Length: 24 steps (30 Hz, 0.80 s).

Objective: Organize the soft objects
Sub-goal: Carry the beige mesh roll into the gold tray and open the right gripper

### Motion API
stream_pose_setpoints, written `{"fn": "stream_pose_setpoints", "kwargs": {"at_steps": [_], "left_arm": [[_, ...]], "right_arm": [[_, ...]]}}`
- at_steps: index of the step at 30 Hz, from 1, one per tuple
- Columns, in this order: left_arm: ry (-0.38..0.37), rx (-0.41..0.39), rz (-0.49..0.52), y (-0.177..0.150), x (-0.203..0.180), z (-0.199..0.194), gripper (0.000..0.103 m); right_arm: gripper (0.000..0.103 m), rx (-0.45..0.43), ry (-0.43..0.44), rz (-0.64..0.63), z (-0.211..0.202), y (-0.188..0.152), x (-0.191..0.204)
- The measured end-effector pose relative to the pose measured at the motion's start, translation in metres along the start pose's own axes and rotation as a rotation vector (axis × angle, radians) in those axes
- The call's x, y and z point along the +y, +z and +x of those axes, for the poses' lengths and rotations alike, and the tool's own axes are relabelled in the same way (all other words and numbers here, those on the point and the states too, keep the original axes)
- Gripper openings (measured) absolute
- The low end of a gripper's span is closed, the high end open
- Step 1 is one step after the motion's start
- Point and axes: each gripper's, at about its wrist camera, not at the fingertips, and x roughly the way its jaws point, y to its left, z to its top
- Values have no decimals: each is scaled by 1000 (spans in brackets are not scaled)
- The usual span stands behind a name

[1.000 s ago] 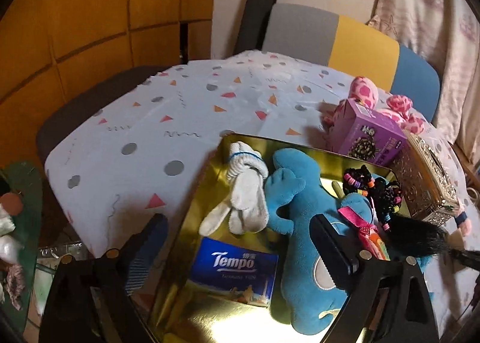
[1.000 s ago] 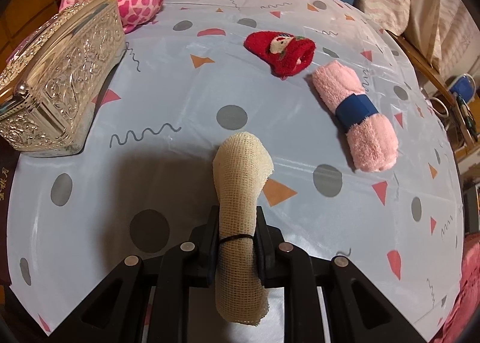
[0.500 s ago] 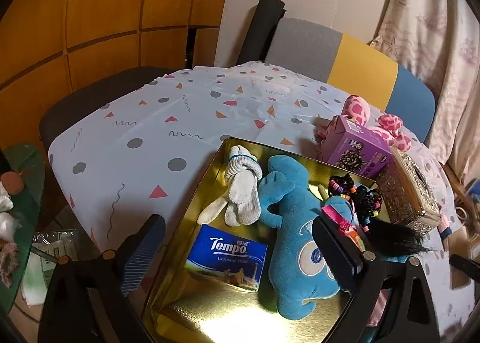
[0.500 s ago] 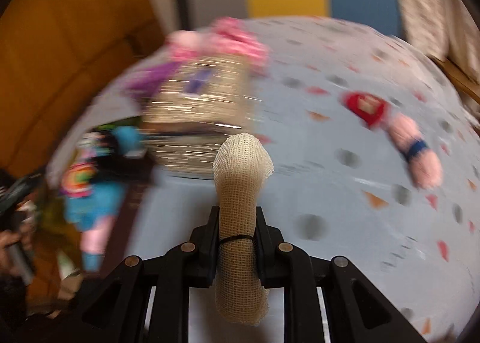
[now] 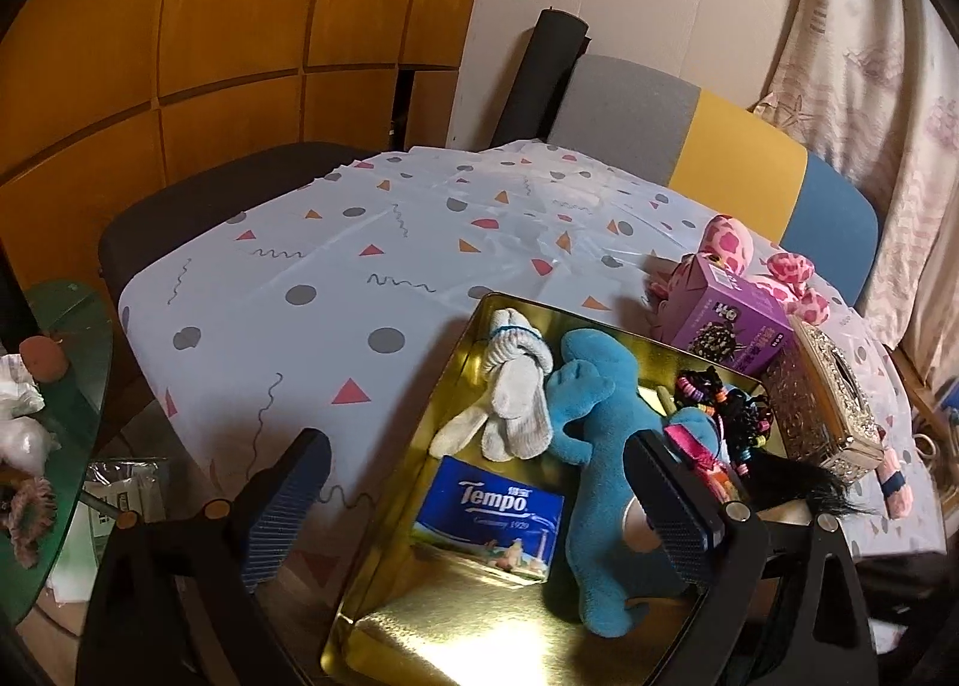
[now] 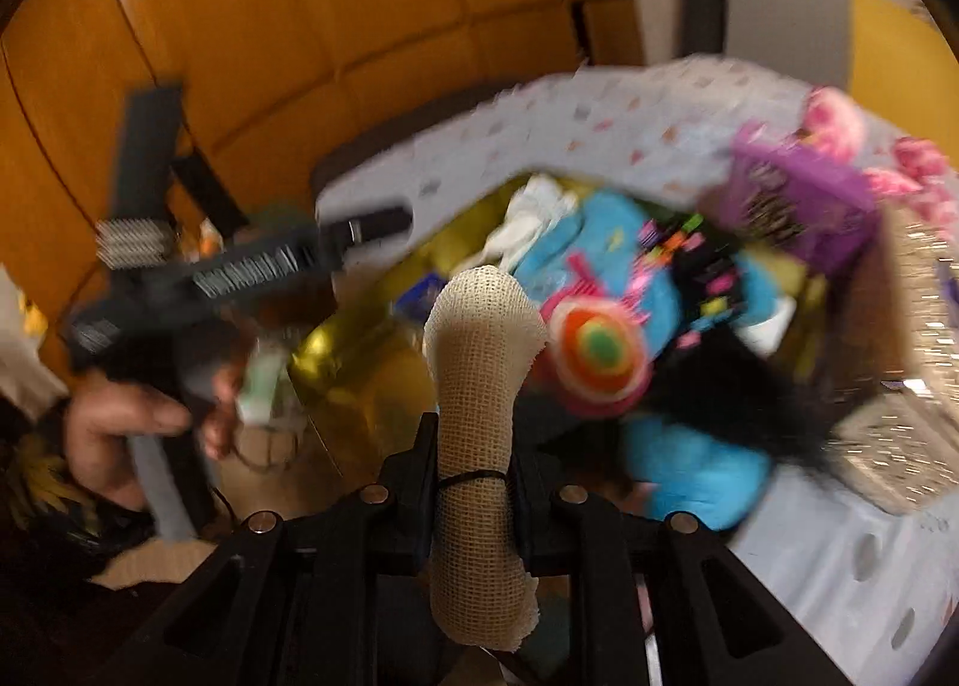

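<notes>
Right gripper: jaws pinching a beige rolled gauze bandage at a thin black band around its middle; the roll stands upright between the jaws, its rounded end pointing ahead and its frayed end hanging below them.
Bandage position: held in the air in front of the shiny gold rectangular tin tray; the right wrist view is blurred, so whether it is over the tray's rim cannot be told.
Left gripper: jaws spread wide with nothing between them, held above the near end of the gold tray; in the right wrist view a bare hand grips its handle.
Tray contents: a pair of white knitted gloves tied with a blue band at the far left corner, a blue plush toy lying lengthwise down the middle, a blue Tempo tissue pack near the left wall, and a bundle of black and coloured hair ties on the right side.
Beside the tray: a purple cardboard box at the far right corner, a pink spotted plush behind it, and an ornate silver metal box touching the purple box on the right.
Worktop: covered with a pale cloth printed with grey dots, triangles and squiggles.
Background: a grey, yellow and blue chair back at the far edge.
</notes>
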Motion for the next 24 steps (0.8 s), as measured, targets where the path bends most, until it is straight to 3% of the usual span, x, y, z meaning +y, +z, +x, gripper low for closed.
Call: {"fn": "stream_pose_setpoints", "kwargs": {"at_steps": [3,4,5,8,18,24], "left_arm": [[13,-5,-2,-1,5,-1,99],[16,-5,-1,-1,5,-1,99],[20,-5,1,-1,6,-1,99],[22,-11,7,-1,5,-2,99],[6,-59,80,4,-18,-21,99],[-34,-68,142,4,-43,-30,99]], "right_arm": [[24,64,-20,-11,23,-4,0],[30,76,-26,-6,27,-5,-1],[36,80,-29,-2,28,-7,-1],[41,63,-16,17,23,-9,-6],[42,-76,-41,115,-37,-14,-33],[42,-167,-102,190,-77,-23,-62]]}}
